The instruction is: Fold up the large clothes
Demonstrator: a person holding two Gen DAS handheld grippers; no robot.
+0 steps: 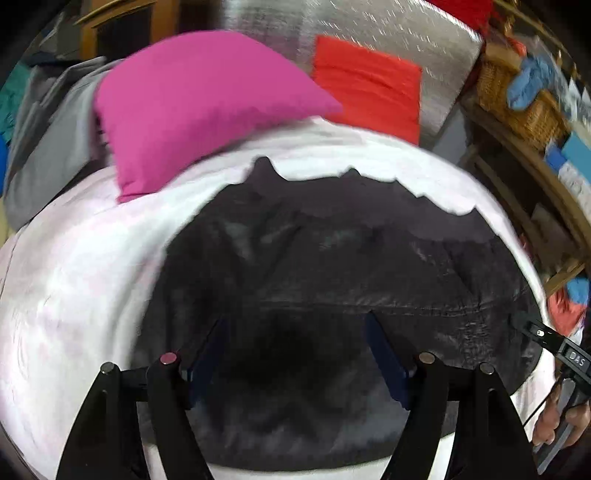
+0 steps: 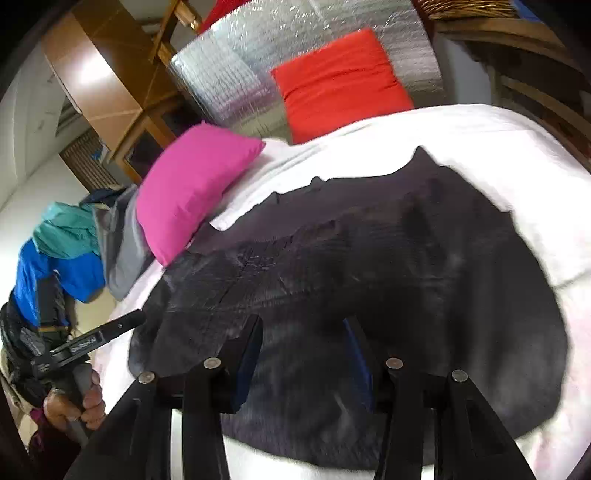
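A large dark grey garment (image 1: 332,266) lies spread flat on the white bed (image 1: 74,277); it also shows in the right wrist view (image 2: 388,258). My left gripper (image 1: 295,325) hangs open just above the garment's near part, holding nothing. My right gripper (image 2: 303,325) is open above the garment's near edge, holding nothing. The right gripper's tip shows at the right edge of the left wrist view (image 1: 543,336), and the left gripper's tip at the left of the right wrist view (image 2: 110,328), each held in a hand.
A pink pillow (image 1: 199,107) and a red pillow (image 1: 369,88) lie at the bed's head against a silver foil panel (image 1: 406,33). Grey, teal and blue clothes (image 2: 74,251) are piled left of the bed. Wooden shelves with wicker baskets (image 1: 517,103) stand on the right.
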